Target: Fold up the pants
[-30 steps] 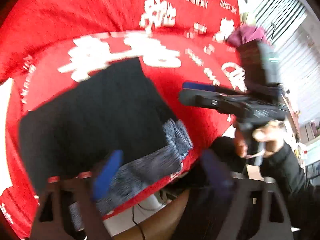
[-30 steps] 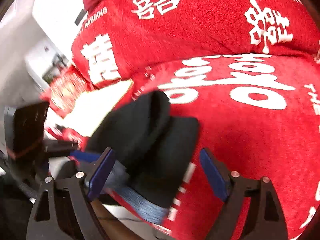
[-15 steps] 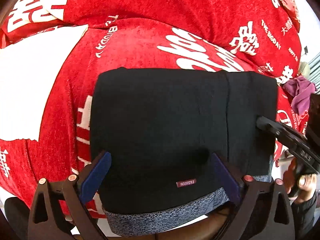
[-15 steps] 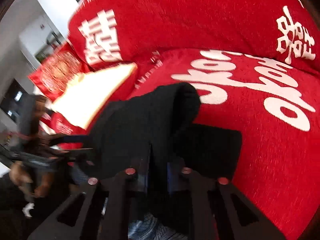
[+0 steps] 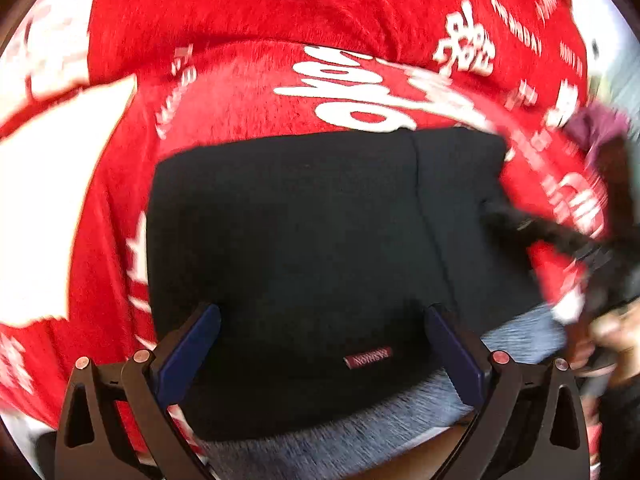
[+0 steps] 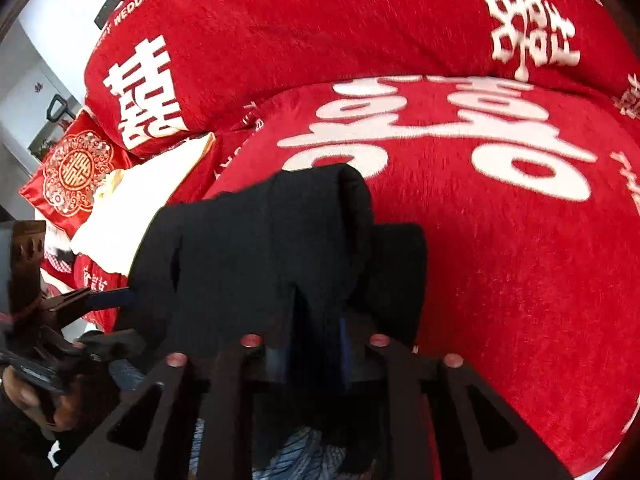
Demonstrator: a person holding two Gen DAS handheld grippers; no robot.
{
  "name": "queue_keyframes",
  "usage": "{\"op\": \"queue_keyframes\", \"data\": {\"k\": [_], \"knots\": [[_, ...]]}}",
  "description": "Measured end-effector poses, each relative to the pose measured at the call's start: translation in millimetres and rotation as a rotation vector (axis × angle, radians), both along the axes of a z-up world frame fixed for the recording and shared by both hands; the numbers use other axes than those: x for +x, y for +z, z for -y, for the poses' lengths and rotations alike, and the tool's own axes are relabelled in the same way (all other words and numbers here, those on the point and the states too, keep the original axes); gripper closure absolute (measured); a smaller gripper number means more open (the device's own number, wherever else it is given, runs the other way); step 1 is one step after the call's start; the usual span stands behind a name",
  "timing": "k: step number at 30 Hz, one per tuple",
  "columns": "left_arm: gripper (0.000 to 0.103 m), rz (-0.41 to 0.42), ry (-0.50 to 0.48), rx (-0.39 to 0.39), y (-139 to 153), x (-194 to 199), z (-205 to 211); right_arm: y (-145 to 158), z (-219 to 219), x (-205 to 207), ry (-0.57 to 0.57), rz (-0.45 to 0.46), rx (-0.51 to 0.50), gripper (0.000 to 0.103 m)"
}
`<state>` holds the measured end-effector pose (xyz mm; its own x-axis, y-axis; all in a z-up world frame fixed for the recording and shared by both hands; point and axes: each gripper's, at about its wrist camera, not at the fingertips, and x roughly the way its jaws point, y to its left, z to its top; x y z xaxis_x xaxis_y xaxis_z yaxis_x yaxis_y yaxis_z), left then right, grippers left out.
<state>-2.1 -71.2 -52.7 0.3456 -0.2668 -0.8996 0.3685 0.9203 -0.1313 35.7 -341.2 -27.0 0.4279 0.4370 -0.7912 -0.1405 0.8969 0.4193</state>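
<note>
Black knit pants with grey fleece lining (image 5: 320, 240), already folded thick, lying on the red sofa cover with white lettering (image 5: 240, 120), straight ahead of the spread left claw (image 5: 320, 344). Right claw (image 6: 312, 344) clamped on a raised edge fold. Probably soft, floppy, light, non-slippery; best pinched at edges through all layers.

Motion blur smears the right tool (image 5: 560, 236) and a purple garment (image 5: 596, 128) at frame edge; black pants (image 6: 280, 248) hide the right tool's pads.
</note>
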Motion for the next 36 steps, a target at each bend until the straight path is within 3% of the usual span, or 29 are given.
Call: {"op": "queue_keyframes", "data": {"k": [1,3,4,6,8,11,15,17,20,24,27,31,34,36], "knots": [[0.001,0.014,-0.012,0.033,-0.2,-2.7,4.1,3.2,2.9,-0.1,-0.008,-0.011,0.024,0.075],[0.001,0.025,-0.007,0.042,-0.5,-4.5,5.0,19.9,7.6,-2.7,-0.055,-0.014,-0.021,0.054],[0.001,0.023,0.001,0.033,-1.1,-3.9,3.5,37.8,9.0,-7.3,-0.094,0.053,-0.092,0.051],[0.001,0.023,0.012,0.027,-0.6,-3.0,2.9,63.6,5.4,-11.9,-0.094,0.165,-0.136,0.044],[0.001,0.024,0.018,0.027,-0.7,-3.1,2.4,81.9,-10.4,-5.1,-0.019,0.225,-0.124,0.04],[0.001,0.024,0.017,0.02,-0.6,-2.8,1.5,74.5,-38.5,20.8,0.114,0.201,-0.049,0.03],[0.001,0.012,0.002,-0.025,1.6,-2.6,-3.1,9.6,-40.4,60.0,0.073,-0.007,-0.174,0.029],[0.001,0.007,0.005,-0.021,0.9,-1.7,-3.1,5.0,-33.6,58.0,0.066,0.009,-0.142,0.029],[0.001,0.007,0.017,-0.014,0.6,-1.8,-3.8,34.5,-27.7,38.9,0.044,0.048,-0.157,0.028],[0.001,0.009,0.022,-0.016,0.4,-2.1,-5.0,75.7,-35.1,-21.7,0.052,0.14,-0.187,0.023],[0.001,0.015,0.024,-0.016,-0.5,-2.7,-4.8,81.6,-55.8,-74.8,0.109,0.169,-0.237,0.023],[0.001,0.022,0.028,-0.009,-1.5,-3.3,-3.4,61.7,-80.2,-116.6,0.165,0.198,-0.386,0.023],[0.001,0.023,0.025,-0.008,-1.8,-3.7,-3.2,31.0,-87.1,-111.0,0.131,0.13,-0.544,0.023],[0.001,0.027,0.02,-0.007,-2.0,-4.5,-3.4,14.9,-80.0,-105.9,0.104,0.062,-0.503,0.021]]}}
